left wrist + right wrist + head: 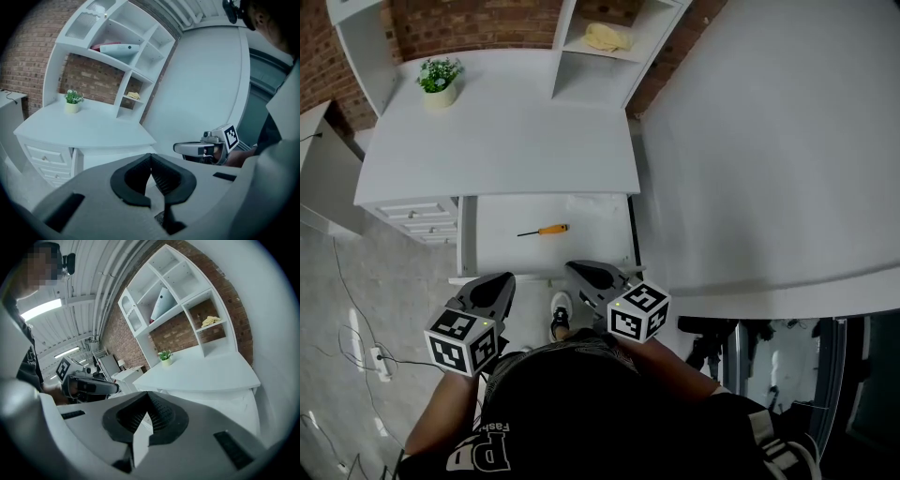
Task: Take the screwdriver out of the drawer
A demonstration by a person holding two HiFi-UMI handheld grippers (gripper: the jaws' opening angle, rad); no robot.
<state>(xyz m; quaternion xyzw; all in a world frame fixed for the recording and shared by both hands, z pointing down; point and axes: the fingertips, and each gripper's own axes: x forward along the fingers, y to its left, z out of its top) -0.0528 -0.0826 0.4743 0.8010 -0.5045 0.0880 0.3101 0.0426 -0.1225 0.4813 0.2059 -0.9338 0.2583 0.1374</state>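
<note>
At 12 o'clock from you in the head view, the drawer (591,217) under the white desk (506,141) stands open, so the access step looks done. The screwdriver (546,230) lies flat on the drawer floor, roughly mid-drawer, orange handle toward 3 o'clock and shaft toward 9 o'clock, with nothing touching it. Both grippers sit at the drawer's near edge, apart from the screwdriver: the left gripper (499,284) has it at about 1 o'clock, the right gripper (581,272) at about 11 o'clock. Left gripper view: jaw tips meet, nothing between them. Right gripper view: same, tips together, empty. Neither gripper view shows the screwdriver; both look out over the desk top. My read: reach, grasp and lift are all left to do. You'll need to part one pair of jaws before going down, and the right looks nearer to the handle. The handle is the fatter target; the thin shaft lying flat on the floor would be harder to pinch. Watch the drawer's front rim on the way in.
</note>
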